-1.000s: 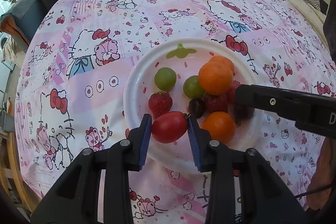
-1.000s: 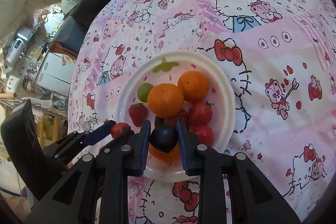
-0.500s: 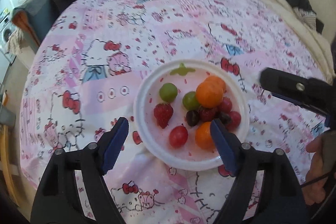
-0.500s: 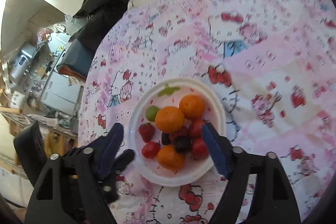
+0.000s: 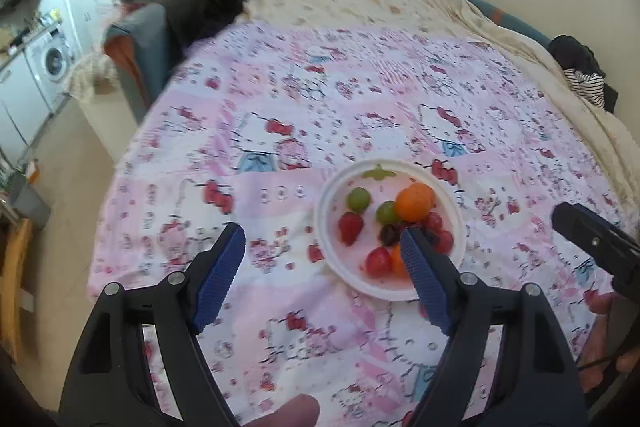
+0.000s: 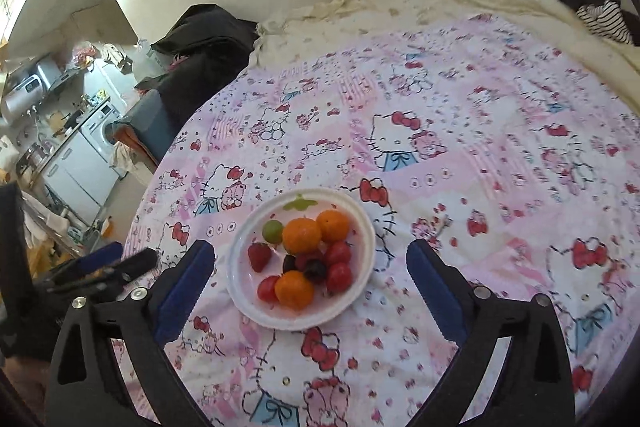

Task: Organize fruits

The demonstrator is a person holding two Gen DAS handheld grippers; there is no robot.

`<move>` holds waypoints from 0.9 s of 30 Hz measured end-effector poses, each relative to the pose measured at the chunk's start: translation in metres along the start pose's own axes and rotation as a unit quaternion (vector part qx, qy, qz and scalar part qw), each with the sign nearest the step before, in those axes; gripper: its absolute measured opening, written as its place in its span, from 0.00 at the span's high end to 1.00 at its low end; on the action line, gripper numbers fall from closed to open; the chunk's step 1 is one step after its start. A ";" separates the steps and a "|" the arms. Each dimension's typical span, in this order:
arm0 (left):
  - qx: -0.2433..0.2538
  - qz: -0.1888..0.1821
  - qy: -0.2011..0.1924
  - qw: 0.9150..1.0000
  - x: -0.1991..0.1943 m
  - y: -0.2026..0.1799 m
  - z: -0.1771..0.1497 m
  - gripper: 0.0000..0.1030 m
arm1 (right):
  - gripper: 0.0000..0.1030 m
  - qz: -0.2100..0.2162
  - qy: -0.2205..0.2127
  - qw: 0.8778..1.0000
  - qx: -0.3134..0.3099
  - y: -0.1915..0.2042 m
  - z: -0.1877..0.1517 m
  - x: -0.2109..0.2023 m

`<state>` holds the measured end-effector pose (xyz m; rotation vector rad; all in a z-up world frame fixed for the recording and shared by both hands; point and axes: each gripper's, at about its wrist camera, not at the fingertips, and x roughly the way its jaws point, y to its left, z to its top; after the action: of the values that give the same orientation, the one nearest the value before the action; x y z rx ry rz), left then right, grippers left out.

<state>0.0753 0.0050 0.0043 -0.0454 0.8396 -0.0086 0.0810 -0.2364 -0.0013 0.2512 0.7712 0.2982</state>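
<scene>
Both tongs, left (image 5: 322, 255) and right (image 6: 310, 273), spread wide, empty, above bed. Fruit all on plate (image 6: 362, 223). Sorting looks finished; next: verify, withdraw.

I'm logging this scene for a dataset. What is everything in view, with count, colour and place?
plate: one, white, on the bedsheet
oranges: three, orange, on the plate, one nearest the camera
green fruits: two, green, far left part of the plate
strawberry: one, red, left part of the plate
small red fruits: several, red, exact count unclear, near and right part of the plate
dark fruits: two, dark purple, plate centre
bedsheet: one, pink cartoon print, under the plate
washing machine: one, white, far left
left hand-held gripper: one, black with blue pads, open, empty
right hand-held gripper: one, same colours, open, empty
</scene>
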 end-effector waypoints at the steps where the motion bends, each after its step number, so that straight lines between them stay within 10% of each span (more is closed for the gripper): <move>1: 0.003 -0.002 -0.007 1.000 -0.007 0.001 -0.003 0.25 | 0.04 -0.002 -0.002 1.000 -0.003 0.001 -0.003 -0.004; 27: 0.020 -0.003 -0.050 0.999 -0.052 0.004 -0.054 0.02 | 0.00 -0.046 -0.020 0.997 -0.061 0.039 -0.048 -0.028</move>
<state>0.0005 0.0083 0.0070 -0.0101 0.7394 -0.0284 0.0207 -0.2042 -0.0038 0.1060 0.7198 0.2516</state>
